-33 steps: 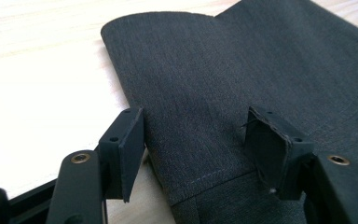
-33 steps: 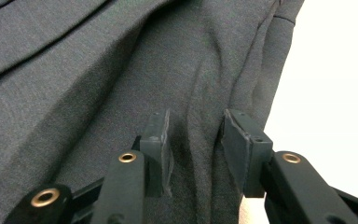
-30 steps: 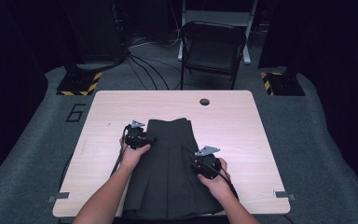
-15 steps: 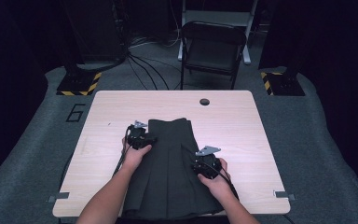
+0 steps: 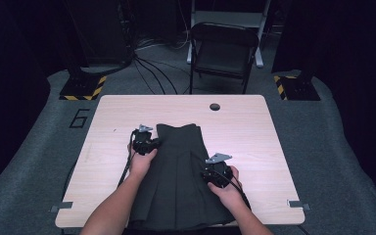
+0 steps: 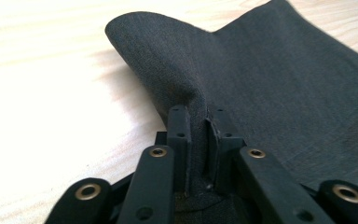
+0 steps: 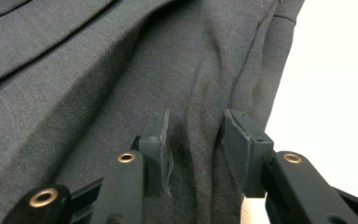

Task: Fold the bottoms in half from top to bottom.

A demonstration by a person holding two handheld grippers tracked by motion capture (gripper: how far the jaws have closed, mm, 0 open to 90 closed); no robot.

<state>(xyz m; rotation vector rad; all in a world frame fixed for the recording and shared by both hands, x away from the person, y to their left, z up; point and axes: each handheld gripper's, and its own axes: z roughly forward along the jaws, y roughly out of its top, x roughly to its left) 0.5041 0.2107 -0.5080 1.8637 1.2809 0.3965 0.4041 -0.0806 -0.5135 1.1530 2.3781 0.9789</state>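
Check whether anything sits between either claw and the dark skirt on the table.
Nothing visible does. The left claw has just been closing and now pinches the edge of the dark skirt near its waistband corner. The right claw rests on the cloth with a fold between its jaws; whether they press it is unclear.

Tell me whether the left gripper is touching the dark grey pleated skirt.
Touching. The left gripper view shows the left gripper with jaws pinched on a raised fold of the dark grey pleated skirt.
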